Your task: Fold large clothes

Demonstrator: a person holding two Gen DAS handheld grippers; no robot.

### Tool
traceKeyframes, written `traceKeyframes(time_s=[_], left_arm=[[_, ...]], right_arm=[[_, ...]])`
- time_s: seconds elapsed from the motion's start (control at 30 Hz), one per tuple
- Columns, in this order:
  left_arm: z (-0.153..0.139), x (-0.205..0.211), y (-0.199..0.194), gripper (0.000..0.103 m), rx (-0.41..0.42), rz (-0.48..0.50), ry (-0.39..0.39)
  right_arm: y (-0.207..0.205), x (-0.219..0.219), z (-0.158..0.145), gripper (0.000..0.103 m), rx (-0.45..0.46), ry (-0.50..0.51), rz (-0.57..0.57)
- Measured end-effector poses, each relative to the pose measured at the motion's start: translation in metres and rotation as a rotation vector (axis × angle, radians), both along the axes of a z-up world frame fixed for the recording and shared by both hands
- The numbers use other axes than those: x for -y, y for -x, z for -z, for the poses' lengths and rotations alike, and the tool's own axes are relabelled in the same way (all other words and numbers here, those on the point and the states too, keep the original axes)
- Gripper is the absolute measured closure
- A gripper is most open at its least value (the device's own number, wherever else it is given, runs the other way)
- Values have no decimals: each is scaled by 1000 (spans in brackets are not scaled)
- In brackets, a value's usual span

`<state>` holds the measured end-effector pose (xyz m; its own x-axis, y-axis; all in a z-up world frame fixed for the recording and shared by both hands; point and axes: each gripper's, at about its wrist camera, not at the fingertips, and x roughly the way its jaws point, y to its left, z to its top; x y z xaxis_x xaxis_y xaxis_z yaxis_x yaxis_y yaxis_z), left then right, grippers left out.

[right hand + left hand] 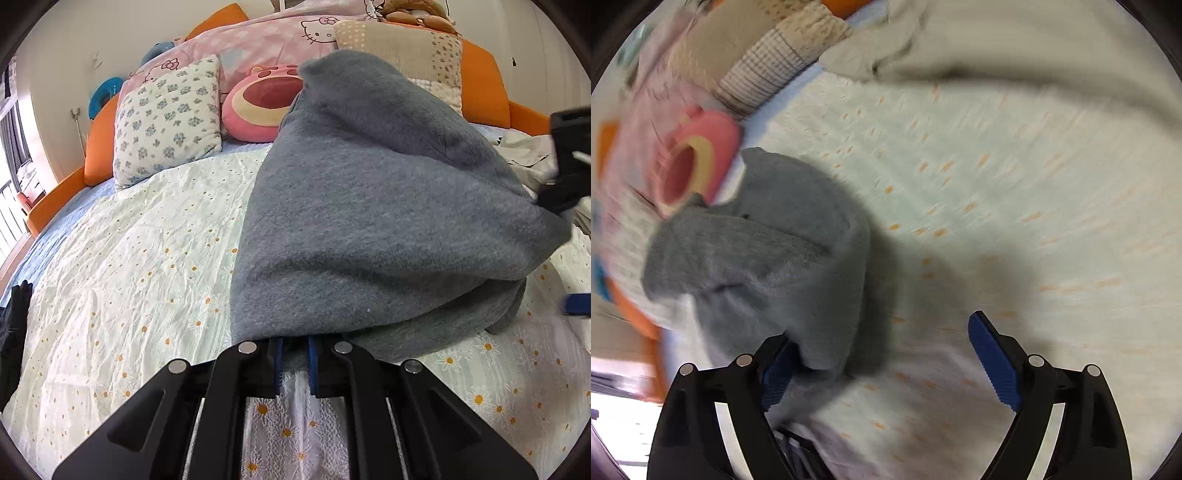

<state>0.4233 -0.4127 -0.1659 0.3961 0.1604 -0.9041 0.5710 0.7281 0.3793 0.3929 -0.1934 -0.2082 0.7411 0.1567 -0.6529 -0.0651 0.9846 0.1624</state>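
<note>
Grey fleece garment (pixel 369 221) sits bunched on the daisy sheet (pixel 129 277), below the pink plush (pixel 262 107). Right gripper (pixel 295 354) clamped on its near hem; left gripper (pixel 882 365) spread apart, cloth brushing one pad. Risk: w/ only one corner held, the fold slumps crooked.

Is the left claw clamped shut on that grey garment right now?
No, the left claw stands wide open, and the grey garment only drapes beside one blue pad.

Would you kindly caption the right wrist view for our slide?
Right gripper shut on grey garment draped over the daisy-print bedspread.
</note>
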Motion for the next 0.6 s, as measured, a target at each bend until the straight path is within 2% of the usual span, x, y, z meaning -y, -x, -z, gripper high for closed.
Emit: traceKeyframes(time_s=[0.1, 0.13, 0.23, 0.37, 0.4, 0.5, 0.6], left_arm=[[-51, -19, 1, 12, -11, 1, 181], [-60, -25, 1, 12, -14, -7, 216], [-106, -69, -14, 12, -37, -78, 408], [-142, -134, -39, 12, -55, -184, 624], [-148, -154, -45, 12, -61, -213, 675], [-151, -205, -64, 12, -53, -286, 756], [-136, -254, -78, 12, -43, -357, 801]], right_arm=[[0, 1, 0, 92, 2, -9, -4], [0, 2, 0, 92, 0, -15, -6], [0, 1, 0, 92, 1, -1, -4], [0, -3, 0, 92, 4, 26, -3], [0, -3, -1, 92, 4, 27, -3], [0, -1, 0, 92, 6, 12, -5], [0, 1, -1, 92, 8, -7, -7]])
